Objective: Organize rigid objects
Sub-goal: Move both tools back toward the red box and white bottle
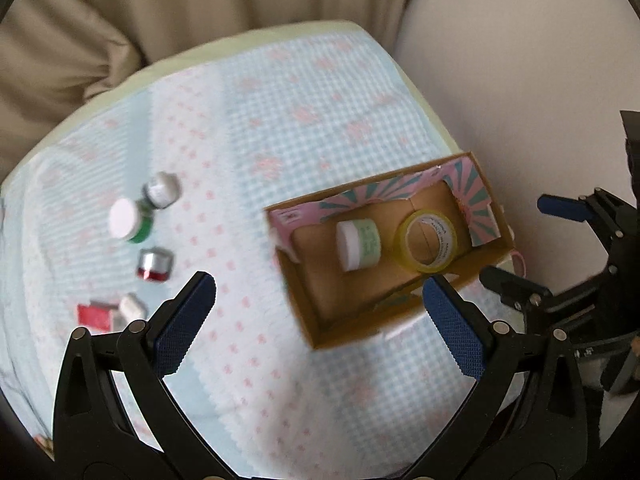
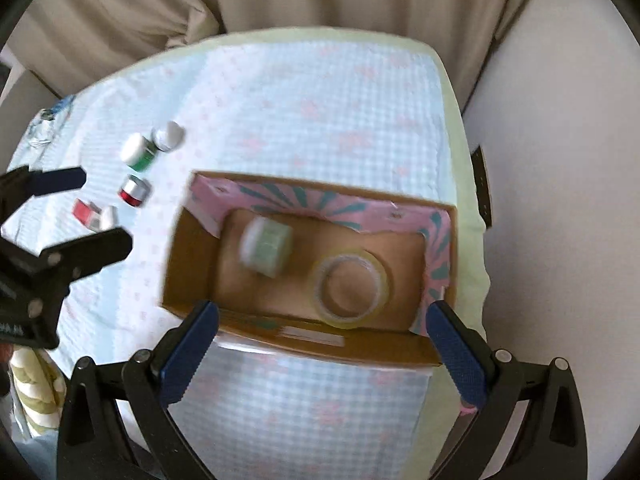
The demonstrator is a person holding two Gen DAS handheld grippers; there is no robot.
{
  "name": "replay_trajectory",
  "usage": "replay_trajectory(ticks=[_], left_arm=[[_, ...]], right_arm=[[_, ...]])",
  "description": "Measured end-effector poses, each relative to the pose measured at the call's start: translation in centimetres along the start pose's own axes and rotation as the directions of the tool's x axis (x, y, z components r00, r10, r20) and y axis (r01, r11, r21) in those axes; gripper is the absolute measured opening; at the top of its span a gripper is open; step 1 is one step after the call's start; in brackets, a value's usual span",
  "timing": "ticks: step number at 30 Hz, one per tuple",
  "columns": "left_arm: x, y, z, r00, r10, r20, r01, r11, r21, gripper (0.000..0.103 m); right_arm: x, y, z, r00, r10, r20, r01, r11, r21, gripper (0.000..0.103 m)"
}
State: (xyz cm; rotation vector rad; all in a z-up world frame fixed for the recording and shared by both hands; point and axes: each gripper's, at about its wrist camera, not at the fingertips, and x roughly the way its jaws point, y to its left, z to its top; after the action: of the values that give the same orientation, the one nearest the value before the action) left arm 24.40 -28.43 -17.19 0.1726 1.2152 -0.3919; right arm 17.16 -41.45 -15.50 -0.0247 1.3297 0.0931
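A cardboard box [image 1: 304, 304] [image 2: 188, 264] with a pink and teal lining holds a pale green jar [image 1: 358, 244] [image 2: 266, 246] lying on its side and a roll of clear tape [image 1: 426, 244] [image 2: 352, 286]. On the cloth to the left stand a green bottle with a white cap [image 1: 130, 220] [image 2: 138, 154], a white-capped bottle [image 1: 160, 190] [image 2: 168, 136], a red and silver jar [image 1: 155, 265] [image 2: 134, 190] and a red and white case [image 1: 110, 314] [image 2: 94, 214]. My left gripper [image 1: 320, 304] is open and empty over the cloth beside the box. My right gripper [image 2: 322, 332] is open and empty above the box's near wall.
The table carries a blue checked cloth with pink flowers [image 1: 280, 128] [image 2: 312, 92]. Beige curtains [image 1: 140, 8] hang behind it and a pale wall [image 1: 520, 80] stands at the right. The right gripper shows at the right edge of the left wrist view [image 1: 520, 248].
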Motion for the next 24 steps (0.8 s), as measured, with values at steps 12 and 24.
replay_trajectory(ticks=[12,24], left_arm=[[-9.6,14.3,-9.4,0.990,0.125,0.059,-0.114,0.979,-0.168,0.103],[-11.3,27.9,-17.5,0.993,0.117,0.020,-0.106,0.953,-0.282,0.103]], right_arm=[[-6.0,12.7,1.3,0.996,0.001,0.093,0.005,0.998,-0.067,0.103],[-4.9,26.0,-0.2,0.991,0.099,0.093,-0.093,0.993,-0.068,0.103]])
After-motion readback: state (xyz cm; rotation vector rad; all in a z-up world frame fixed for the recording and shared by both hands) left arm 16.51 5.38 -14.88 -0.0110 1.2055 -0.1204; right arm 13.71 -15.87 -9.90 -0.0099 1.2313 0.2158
